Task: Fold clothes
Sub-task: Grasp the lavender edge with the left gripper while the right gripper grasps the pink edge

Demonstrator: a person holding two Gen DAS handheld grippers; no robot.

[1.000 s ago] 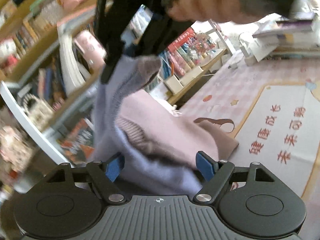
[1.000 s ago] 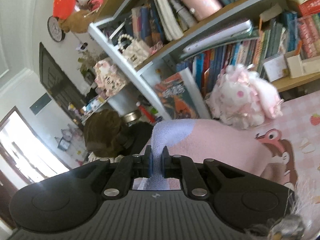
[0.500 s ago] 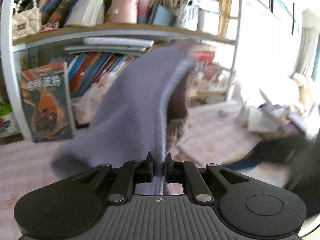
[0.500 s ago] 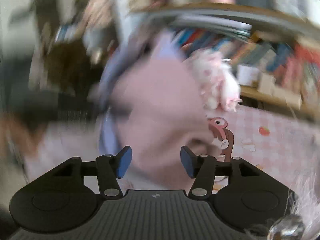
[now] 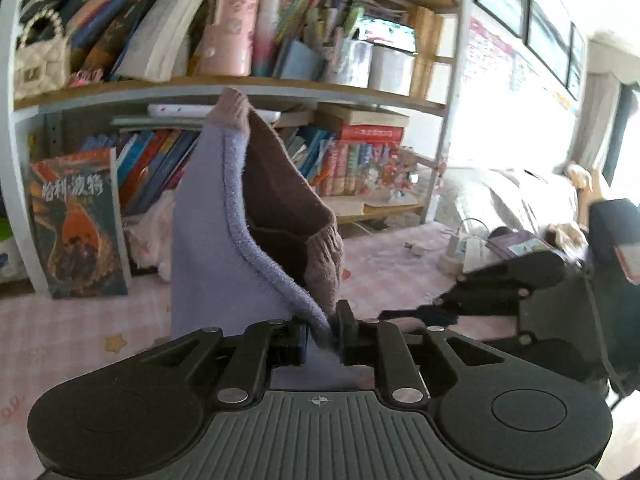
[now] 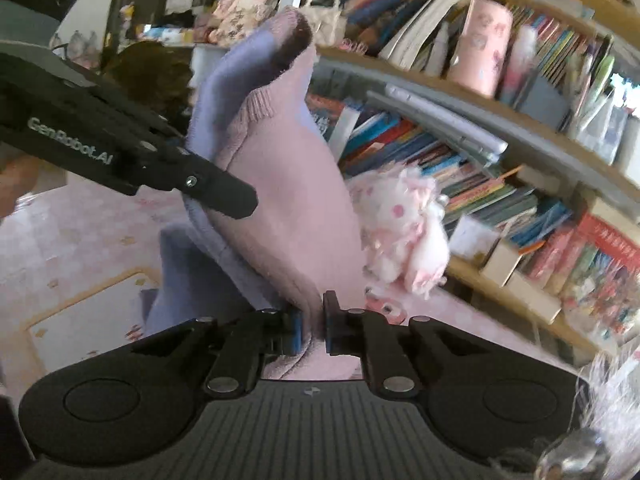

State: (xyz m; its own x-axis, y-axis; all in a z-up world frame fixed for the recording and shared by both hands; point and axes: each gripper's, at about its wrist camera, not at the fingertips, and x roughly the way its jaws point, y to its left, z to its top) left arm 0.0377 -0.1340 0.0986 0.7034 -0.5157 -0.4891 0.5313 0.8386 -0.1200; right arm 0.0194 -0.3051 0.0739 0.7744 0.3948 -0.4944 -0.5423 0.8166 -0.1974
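Note:
A knit sweater in lavender and pink hangs in the air above the table. In the left wrist view its lavender panel (image 5: 204, 240) rises in front of the shelves, and my left gripper (image 5: 322, 334) is shut on its lavender edge. In the right wrist view the pink part of the sweater (image 6: 288, 200) hangs, and my right gripper (image 6: 311, 330) is shut on its pink hem. The left gripper (image 6: 224, 194) also shows there, at the left of the sweater. The right gripper (image 5: 416, 314) shows at the right of the left wrist view.
A bookshelf (image 5: 280, 88) full of books stands behind the table. A pink checked tablecloth (image 5: 60, 328) covers the table. A white and pink plush toy (image 6: 404, 224) leans against the shelf. A book with an orange cover (image 5: 78, 224) stands at left.
My left gripper has shut on the sweater's lavender edge. My right gripper let go, opened, then shut again on the pink hem. Both grippers turned toward the bookshelf.

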